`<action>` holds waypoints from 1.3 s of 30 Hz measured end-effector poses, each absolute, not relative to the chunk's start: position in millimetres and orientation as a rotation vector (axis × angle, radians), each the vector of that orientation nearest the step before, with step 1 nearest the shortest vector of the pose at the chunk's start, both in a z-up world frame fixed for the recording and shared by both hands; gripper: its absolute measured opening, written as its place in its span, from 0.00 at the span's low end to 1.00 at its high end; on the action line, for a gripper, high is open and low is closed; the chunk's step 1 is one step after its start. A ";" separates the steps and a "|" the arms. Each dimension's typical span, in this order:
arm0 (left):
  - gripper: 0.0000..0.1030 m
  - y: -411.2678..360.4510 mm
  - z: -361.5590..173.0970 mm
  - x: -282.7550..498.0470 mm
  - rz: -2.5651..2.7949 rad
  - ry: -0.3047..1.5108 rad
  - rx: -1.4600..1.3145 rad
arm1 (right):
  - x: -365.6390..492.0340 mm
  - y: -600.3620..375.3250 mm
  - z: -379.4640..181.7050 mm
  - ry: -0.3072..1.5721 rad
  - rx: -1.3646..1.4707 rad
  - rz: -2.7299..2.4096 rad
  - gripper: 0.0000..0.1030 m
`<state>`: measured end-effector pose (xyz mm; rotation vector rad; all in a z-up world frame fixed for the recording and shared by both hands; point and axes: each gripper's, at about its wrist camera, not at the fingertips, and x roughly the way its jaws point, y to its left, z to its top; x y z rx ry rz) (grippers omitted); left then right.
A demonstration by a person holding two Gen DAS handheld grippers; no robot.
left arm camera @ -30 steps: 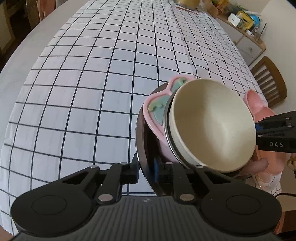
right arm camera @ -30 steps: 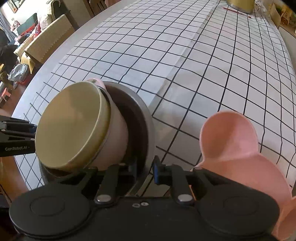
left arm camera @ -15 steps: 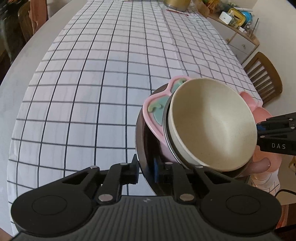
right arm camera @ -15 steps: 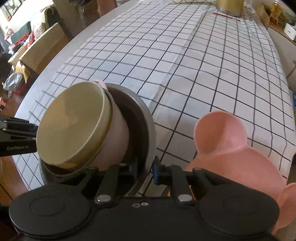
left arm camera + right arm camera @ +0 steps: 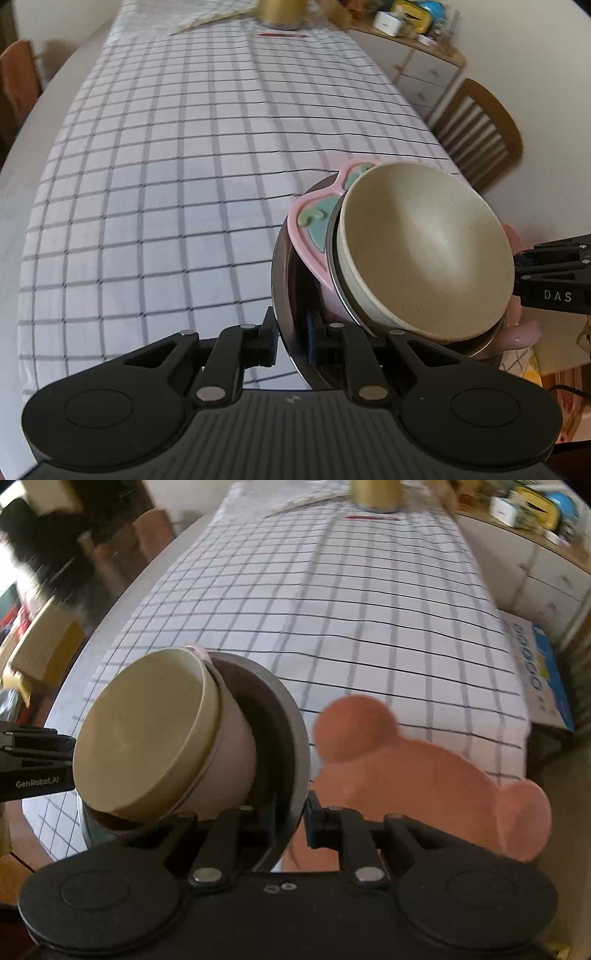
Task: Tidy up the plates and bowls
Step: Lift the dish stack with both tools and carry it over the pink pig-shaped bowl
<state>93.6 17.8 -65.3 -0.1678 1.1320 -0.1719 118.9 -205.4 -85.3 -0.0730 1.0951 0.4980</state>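
A nested stack is held tilted in the air between my two grippers. Its outer piece is a steel bowl [image 5: 284, 266] [image 5: 291, 731]. Inside sit a pink dish with teal shapes [image 5: 314, 225], a pale pink bowl [image 5: 232, 760] and a cream bowl [image 5: 424, 254] [image 5: 147, 731] on top. My left gripper [image 5: 293, 343] is shut on the steel bowl's rim at one side. My right gripper [image 5: 291, 819] is shut on the rim at the opposite side. A pink bear-shaped plate [image 5: 406, 779] lies just behind the stack at the table's near edge.
The table carries a white cloth with a black grid [image 5: 184, 166] [image 5: 369, 609]. A gold pot [image 5: 282, 13] and a red pen [image 5: 282, 35] are at the far end. A wooden chair [image 5: 484, 129] and a cabinet [image 5: 417, 62] stand to the right.
Both grippers have lifted and swung with the stack, so more of the far table end and room shows. Both grips on the steel bowl's rim are unchanged.
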 end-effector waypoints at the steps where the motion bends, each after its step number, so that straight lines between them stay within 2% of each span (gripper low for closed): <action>1: 0.13 12.1 -63.7 97.4 -0.187 1.134 -0.157 | 117.0 -211.4 -84.2 1.091 -0.062 0.482 0.15; 22: 0.13 -126.1 -69.1 163.6 -0.497 1.126 0.100 | 75.8 -338.3 -105.0 1.094 0.183 0.151 0.15; 39: 0.14 -141.5 -95.0 179.3 -0.507 1.115 0.146 | 83.2 -349.5 -130.8 1.091 0.201 0.109 0.16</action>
